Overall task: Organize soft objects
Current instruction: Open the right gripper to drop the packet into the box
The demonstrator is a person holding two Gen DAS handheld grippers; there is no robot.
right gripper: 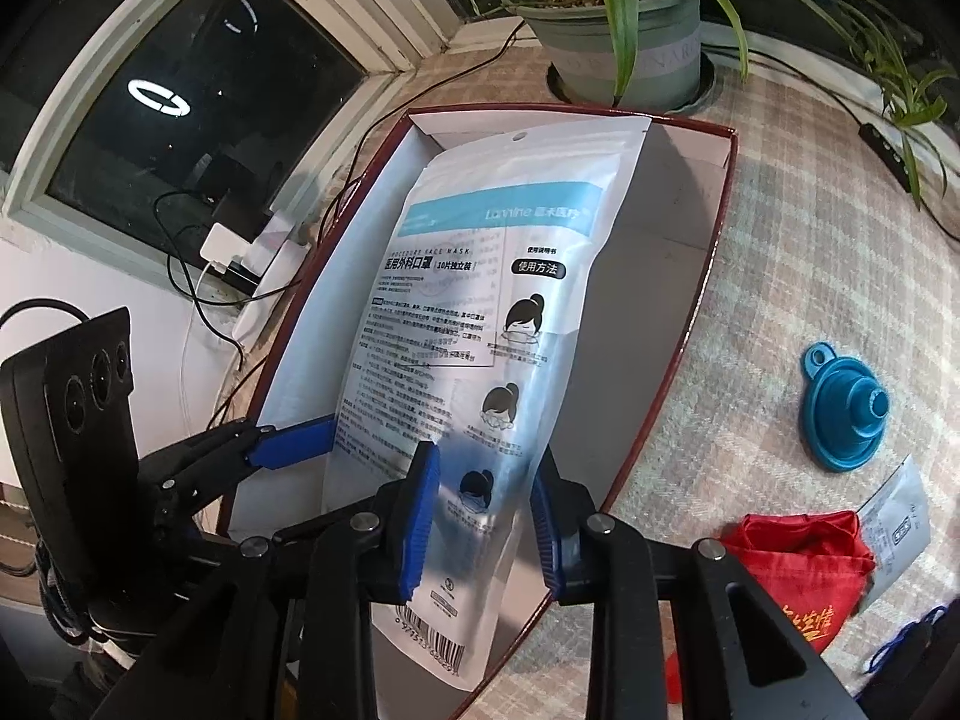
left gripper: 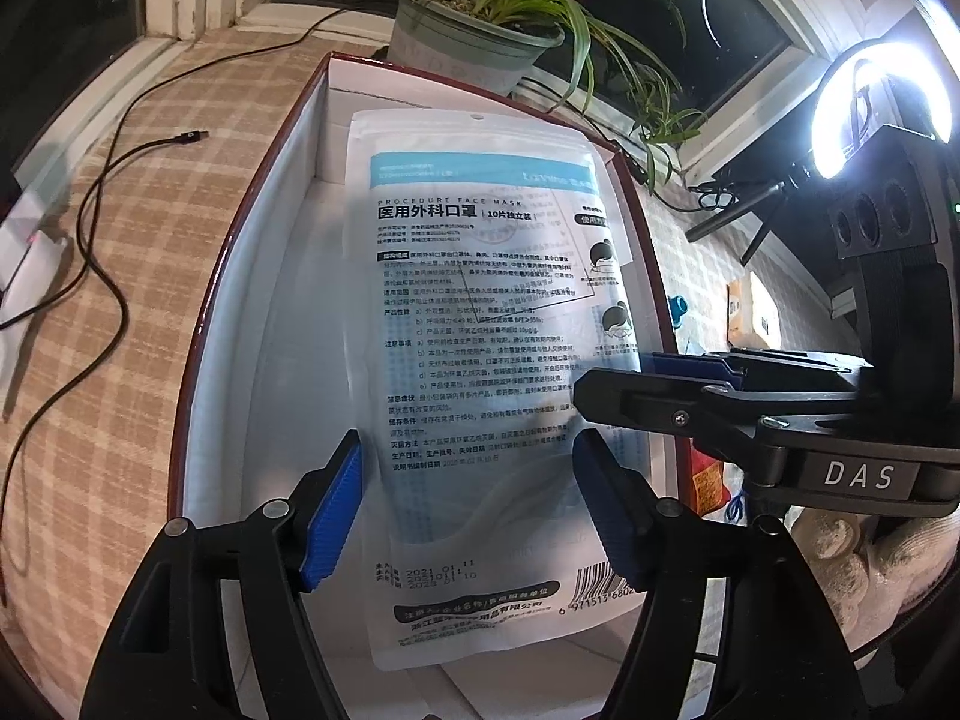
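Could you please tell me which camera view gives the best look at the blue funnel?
The right wrist view: the blue funnel lies whole and unobstructed on the checked cloth, right of the box. The left wrist view shows only a blue sliver of it past the box's edge.

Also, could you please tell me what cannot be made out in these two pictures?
- Floor of the box: both views, under the face mask pack.
- The red bag: right wrist view, partly behind the right gripper.
- Pack's small print: right wrist view, too small, blurred.
- End of the barcode: left wrist view, behind the left gripper.
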